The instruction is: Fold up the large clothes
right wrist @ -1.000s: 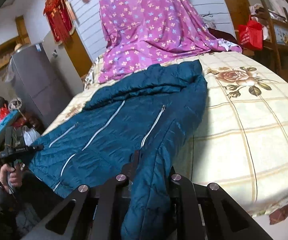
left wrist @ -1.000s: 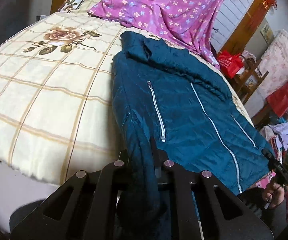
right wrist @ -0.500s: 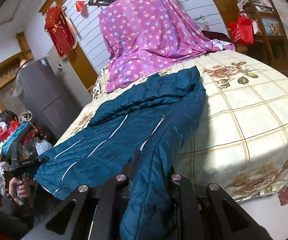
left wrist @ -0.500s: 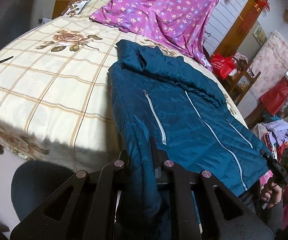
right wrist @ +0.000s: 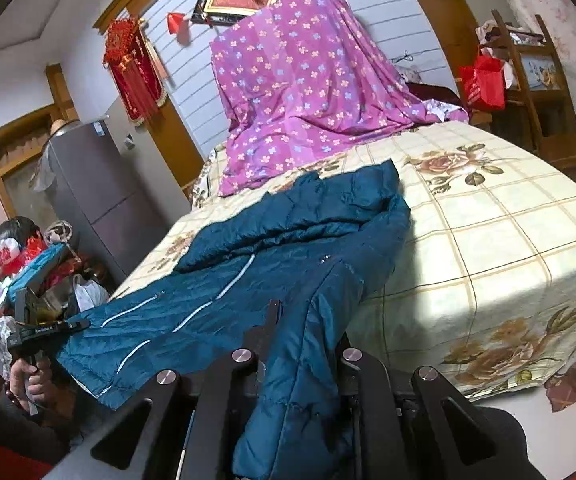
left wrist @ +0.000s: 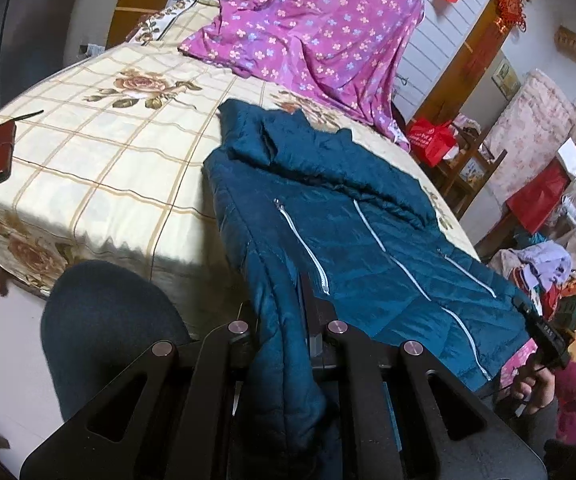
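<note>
Jacket (left wrist: 359, 240): drawn further toward the bed (left wrist: 100, 160) foot edge since the earlier frame, hem overhanging. Left hand-held gripper (left wrist: 284, 320) and right hand-held gripper (right wrist: 299, 344) each clamped on jacket fabric. Judged: positioning before folding.

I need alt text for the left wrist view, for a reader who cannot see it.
The left hand-held gripper is shut on a fold of a teal quilted jacket that lies front up on a bed with a checked floral sheet. A purple flowered cloth is draped at the far end.
</note>
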The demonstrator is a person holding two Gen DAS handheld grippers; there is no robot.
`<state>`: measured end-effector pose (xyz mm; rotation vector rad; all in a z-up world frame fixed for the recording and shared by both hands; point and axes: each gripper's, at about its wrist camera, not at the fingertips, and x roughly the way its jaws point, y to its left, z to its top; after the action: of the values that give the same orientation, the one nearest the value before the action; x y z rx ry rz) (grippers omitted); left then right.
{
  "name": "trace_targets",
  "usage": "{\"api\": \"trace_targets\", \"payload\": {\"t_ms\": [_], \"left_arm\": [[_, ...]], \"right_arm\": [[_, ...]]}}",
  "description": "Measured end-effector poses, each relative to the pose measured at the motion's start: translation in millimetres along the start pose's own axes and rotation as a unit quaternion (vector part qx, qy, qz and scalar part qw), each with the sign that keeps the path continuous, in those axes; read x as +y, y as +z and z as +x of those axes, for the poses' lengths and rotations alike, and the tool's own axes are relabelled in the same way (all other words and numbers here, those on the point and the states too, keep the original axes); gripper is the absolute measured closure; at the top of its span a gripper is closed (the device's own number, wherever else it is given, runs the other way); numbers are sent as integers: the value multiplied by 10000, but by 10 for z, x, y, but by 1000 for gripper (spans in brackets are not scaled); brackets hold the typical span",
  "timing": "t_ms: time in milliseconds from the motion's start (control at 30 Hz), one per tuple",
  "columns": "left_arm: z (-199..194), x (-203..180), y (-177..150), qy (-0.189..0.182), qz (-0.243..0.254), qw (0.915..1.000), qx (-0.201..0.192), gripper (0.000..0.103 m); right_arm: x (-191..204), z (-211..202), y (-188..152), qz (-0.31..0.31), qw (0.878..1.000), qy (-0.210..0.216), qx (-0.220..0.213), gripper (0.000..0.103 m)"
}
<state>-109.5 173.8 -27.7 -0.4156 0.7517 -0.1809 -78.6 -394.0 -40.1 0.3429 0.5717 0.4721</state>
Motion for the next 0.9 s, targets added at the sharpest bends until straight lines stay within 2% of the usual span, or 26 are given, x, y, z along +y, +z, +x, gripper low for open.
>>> {"api": "trace_targets", "payload": {"t_ms": [233,367,467,667,800,900], "left_arm": [[-163,-16,247,-177,-129,9992,-320,95],[-128,-102,608,-208,132,9977,-632,95],[-46,-117,875,-208,106,9960,-865,95],[309,-225,1491,99,205,9913,-1298,95],[639,-242,1906,274,223,9886,-1463,95],[1000,-222,2218,488,187,9878,-1466,95]], "right_arm": [[140,-148,148,-196,9996,119,-155,91],[187,-64,451,-352,9988,135,-300,91],[235,63,730,-512,9976,113,-461,91],[288,398,1180,-576,9943,3,-899,91],[254,741,1531,-456,9906,-337,-1241,91],[215,1083,1788,-385,9891,-577,-1302,91]]}}
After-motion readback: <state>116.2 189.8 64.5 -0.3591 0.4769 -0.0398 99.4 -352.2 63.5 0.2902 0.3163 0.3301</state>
